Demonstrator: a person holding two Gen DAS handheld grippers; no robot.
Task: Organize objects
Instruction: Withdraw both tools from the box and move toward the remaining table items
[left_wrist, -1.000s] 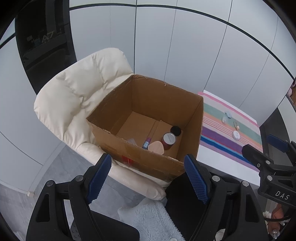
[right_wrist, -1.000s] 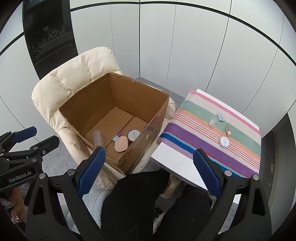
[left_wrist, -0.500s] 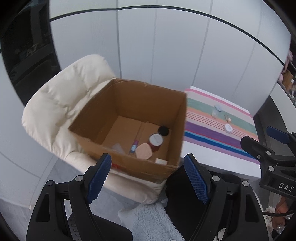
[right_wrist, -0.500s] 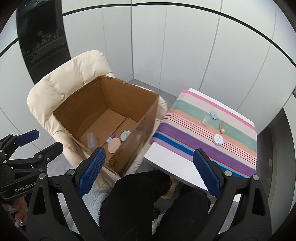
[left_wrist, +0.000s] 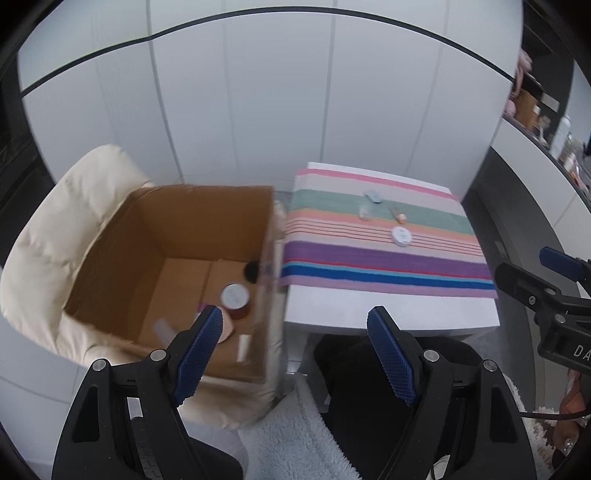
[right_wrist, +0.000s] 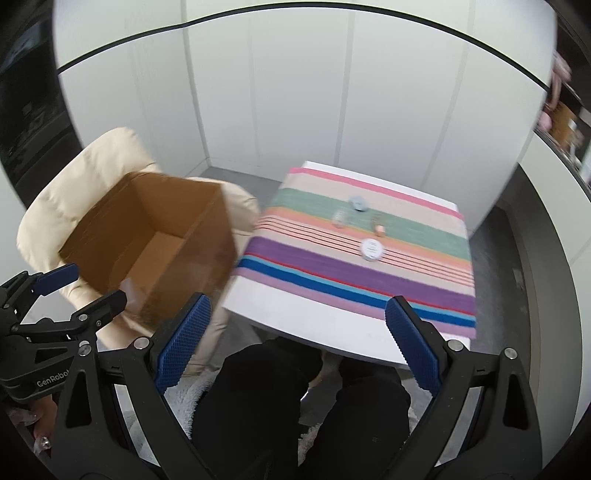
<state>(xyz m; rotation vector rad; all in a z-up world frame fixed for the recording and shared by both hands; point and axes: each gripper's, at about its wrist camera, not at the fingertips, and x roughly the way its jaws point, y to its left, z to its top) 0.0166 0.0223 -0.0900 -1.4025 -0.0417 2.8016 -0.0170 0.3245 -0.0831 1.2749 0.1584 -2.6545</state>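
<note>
Both claws, the left claw (left_wrist: 295, 334) and right claw (right_wrist: 297, 325), hung spread and empty between picks. The round white jar (right_wrist: 371, 249) waited on the striped table (right_wrist: 332, 314); reaching it seemingly came next, then the brown cardboard box (left_wrist: 177, 236).

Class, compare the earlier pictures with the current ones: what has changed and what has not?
Both views have swung right, from the brown cardboard box toward the striped cloth. Left gripper and right gripper stay open, empty. The four small items on the cloth have not moved.
</note>
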